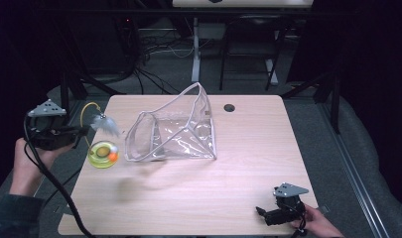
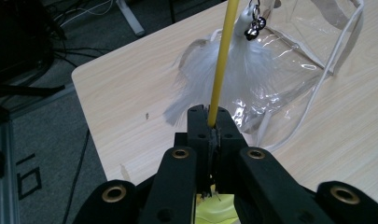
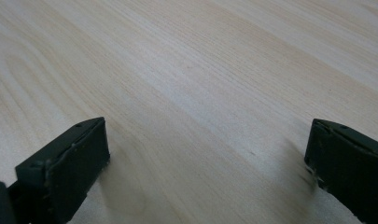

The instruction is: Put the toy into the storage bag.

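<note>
In the high view, the left gripper [image 1: 82, 131] is hovering at the table's [image 1: 248, 148] nine o'clock edge, the left hand [image 1: 27, 163] cupping it from below. A yellow wand [image 1: 84, 111] is arcing from its jaws, a white feather tuft [image 1: 106, 126] dangling over a yellow-green disc toy [image 1: 103, 154] (its details are blurred). The clear bag [image 1: 176, 131] is sitting near centre. The right gripper [image 1: 262, 212] is resting at five o'clock.

In the left gripper view, the jaws are clamping the wand [image 2: 220, 70]; the bell [image 2: 253, 29] is partly cut off at twelve o'clock.

In the right gripper view, the jaws are standing wide apart over bare wood.

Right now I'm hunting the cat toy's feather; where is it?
In the high view, the white feather hangs at the table's left edge, between the left gripper and the clear bag.
</note>
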